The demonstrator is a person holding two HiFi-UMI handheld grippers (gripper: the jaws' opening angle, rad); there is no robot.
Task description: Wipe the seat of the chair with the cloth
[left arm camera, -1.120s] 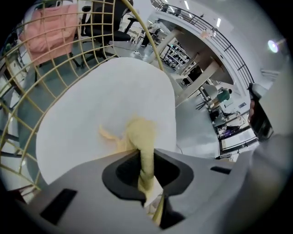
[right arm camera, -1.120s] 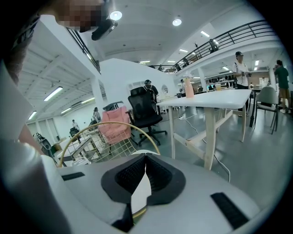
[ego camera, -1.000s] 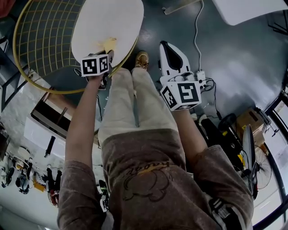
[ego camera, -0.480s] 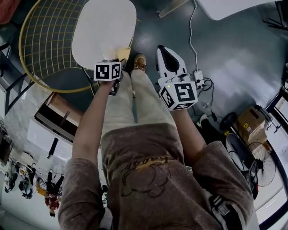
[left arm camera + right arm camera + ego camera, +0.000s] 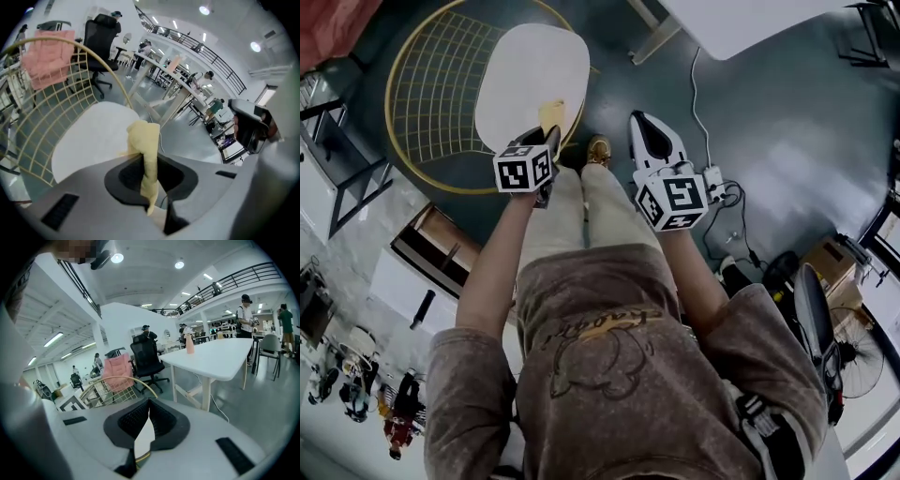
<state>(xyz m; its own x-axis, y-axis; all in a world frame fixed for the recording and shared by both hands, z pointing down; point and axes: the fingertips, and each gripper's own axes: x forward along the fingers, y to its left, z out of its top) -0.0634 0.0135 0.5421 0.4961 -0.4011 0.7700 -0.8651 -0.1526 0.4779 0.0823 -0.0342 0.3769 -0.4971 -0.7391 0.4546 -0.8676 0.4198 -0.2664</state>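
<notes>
While the yellow cloth is clamped between the jaws of the left tool, it is held up at the front edge of the white seat of the gold wire chair; contact cannot be confirmed. The right tool is positioned off the chair, above the grey floor, with its jaws brought together on nothing.

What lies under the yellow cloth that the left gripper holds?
The chair's white seat lies below the yellow cloth, which the left gripper pinches. Whether cloth touches seat is hidden.
</notes>
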